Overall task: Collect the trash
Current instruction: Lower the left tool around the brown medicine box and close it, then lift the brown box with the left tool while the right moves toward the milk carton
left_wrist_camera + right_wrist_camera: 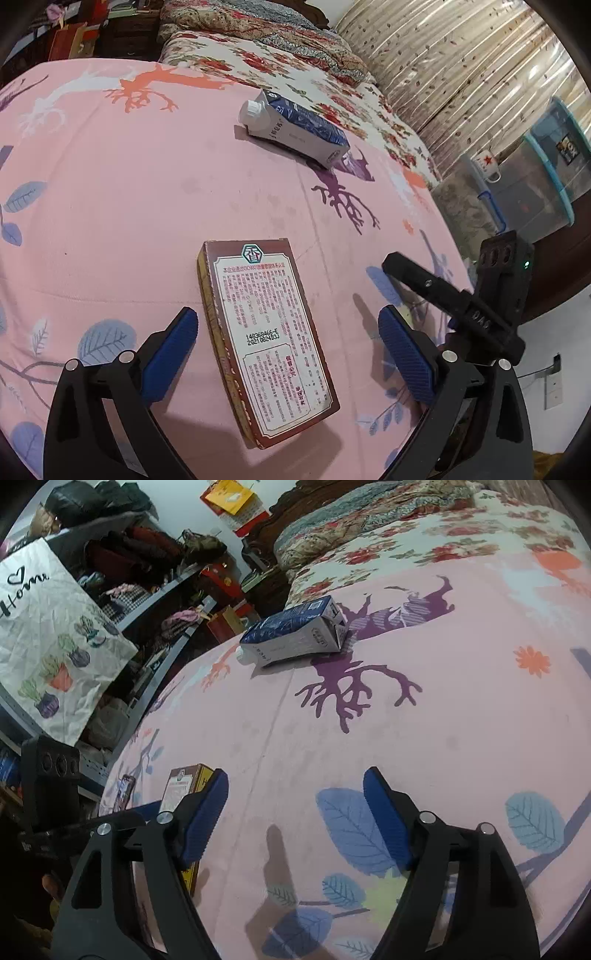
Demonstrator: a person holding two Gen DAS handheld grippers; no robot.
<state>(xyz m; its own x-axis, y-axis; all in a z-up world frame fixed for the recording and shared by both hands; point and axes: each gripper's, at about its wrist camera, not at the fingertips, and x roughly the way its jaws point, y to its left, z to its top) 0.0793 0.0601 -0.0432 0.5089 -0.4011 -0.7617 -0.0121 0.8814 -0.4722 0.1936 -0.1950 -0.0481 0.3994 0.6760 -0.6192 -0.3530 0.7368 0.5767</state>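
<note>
A brown box with a white printed label (pixel 266 339) lies flat on the pink bedsheet (pixel 110 221). My left gripper (pixel 288 314) straddles it, open; its blue pads (pixel 173 350) stand clear of the box's sides. Farther back a blue-and-white milk carton (pixel 299 129) lies on its side, white cap toward the left. In the right wrist view my right gripper (pixel 295 775) hangs open over bare sheet with nothing between its fingers. The box (pixel 184 782) sits to its left, partly hidden by the left finger, and the carton (pixel 295 635) lies ahead.
Floral quilts (pixel 258 44) pile up at the head of the bed. Past the bed's right edge stand blue-lidded storage bins (pixel 546 173) and a red-star mug (pixel 487 166). Cluttered shelves and a white "Home" bag (pixel 48 638) line the other side.
</note>
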